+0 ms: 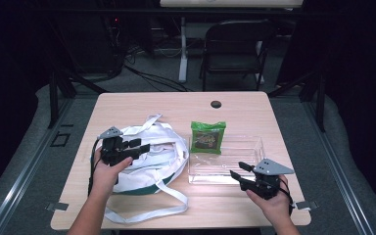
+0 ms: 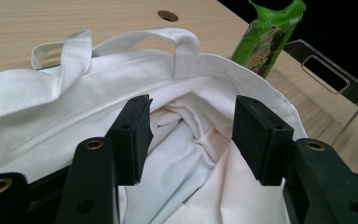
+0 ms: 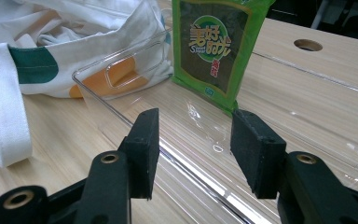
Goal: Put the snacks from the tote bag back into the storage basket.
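While the wooden table point(image 1: 127, 105) carries everything, the biggest thing on it is the white cloth bag point(image 1: 149, 161), which lies on the left half with its long straps spread toward the near edge. On its side there are green and orange patches, seen well in the right gripper view. Its mouth is turned to the person, and the inside is crumpled white cloth.

Next in size is the clear plastic tray point(image 1: 254, 144), which stands on the right half of the table, just beside the bag. It has a cut-out handle in its short wall. At the far left corner of the tray, a green snack packet point(image 1: 208, 137) stands upright and leans on the wall there, near the bag.

At the mouth of the bag is the left gripper point(image 1: 138, 147), held in the left hand point(image 1: 105, 171). Its 2 jaws stand well apart over the opening of the bag, and nothing is pressed between them; the cloth lies below and behind them.

Close to the near right corner of the tray is the right gripper point(image 1: 240, 171), held in the right hand point(image 1: 271, 200). Its 2 jaws are also wide and hold nothing. They point along the tray toward the packet, which is well apart from the pads.
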A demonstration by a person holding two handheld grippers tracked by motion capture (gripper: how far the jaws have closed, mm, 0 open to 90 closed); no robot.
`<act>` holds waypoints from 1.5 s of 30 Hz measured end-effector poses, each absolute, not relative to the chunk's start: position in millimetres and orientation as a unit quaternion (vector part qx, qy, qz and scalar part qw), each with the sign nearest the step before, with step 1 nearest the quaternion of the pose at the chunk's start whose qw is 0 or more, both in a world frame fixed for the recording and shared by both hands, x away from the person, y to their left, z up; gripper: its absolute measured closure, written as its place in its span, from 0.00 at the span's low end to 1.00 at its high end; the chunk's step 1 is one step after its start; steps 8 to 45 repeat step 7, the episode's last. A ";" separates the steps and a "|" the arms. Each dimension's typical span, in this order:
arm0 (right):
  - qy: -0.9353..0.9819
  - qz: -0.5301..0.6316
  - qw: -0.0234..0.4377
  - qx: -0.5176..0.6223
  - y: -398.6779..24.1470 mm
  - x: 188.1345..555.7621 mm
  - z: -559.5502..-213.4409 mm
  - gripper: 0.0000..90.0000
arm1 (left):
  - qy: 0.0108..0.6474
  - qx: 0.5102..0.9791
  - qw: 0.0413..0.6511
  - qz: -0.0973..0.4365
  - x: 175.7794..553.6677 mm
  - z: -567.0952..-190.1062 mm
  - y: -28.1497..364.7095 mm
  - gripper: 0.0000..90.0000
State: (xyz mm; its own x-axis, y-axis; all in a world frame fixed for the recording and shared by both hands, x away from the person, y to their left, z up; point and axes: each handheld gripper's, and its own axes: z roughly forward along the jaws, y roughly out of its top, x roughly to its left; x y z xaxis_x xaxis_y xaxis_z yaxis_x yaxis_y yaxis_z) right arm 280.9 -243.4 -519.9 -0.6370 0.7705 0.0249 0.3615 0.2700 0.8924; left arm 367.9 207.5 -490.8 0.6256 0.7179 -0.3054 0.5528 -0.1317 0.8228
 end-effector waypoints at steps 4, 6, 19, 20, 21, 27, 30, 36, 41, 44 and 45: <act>0.770 0.476 0.216 0.366 -242.5 280.8 -519.6 0.57 | 0.426 0.747 0.504 0.084 368.0 -489.9 208.8 0.52; 0.771 0.474 0.218 0.366 -242.0 280.8 -518.3 0.57 | 0.427 0.746 0.504 0.083 368.0 -489.8 209.0 0.52; 0.771 0.474 0.221 0.365 -242.2 281.0 -516.6 0.56 | 0.427 0.746 0.504 0.083 368.0 -489.8 209.0 0.52; 0.771 0.474 0.221 0.365 -242.2 281.0 -516.6 0.56 | 0.427 0.746 0.504 0.083 368.0 -489.8 209.0 0.52; 0.771 0.474 0.221 0.365 -242.2 281.0 -516.6 0.56 | 0.427 0.746 0.504 0.083 368.0 -489.8 209.0 0.52; 0.771 0.474 0.221 0.365 -242.2 281.0 -516.6 0.56 | 0.427 0.746 0.504 0.083 368.0 -489.8 209.0 0.52; 0.771 0.474 0.221 0.365 -242.2 281.0 -516.6 0.56 | 0.427 0.746 0.504 0.083 368.0 -489.8 209.0 0.52; 0.771 0.474 0.221 0.365 -242.2 281.0 -516.6 0.56 | 0.427 0.746 0.504 0.083 368.0 -489.8 209.0 0.52; 0.771 0.474 0.221 0.365 -242.2 281.0 -516.6 0.56 | 0.427 0.746 0.504 0.083 368.0 -489.8 209.0 0.52; 0.771 0.474 0.221 0.365 -242.2 281.0 -516.6 0.56 | 0.427 0.746 0.504 0.083 368.0 -489.8 209.0 0.52; 0.771 0.474 0.221 0.365 -242.2 281.0 -516.6 0.56 | 0.427 0.746 0.504 0.083 368.0 -489.8 209.0 0.52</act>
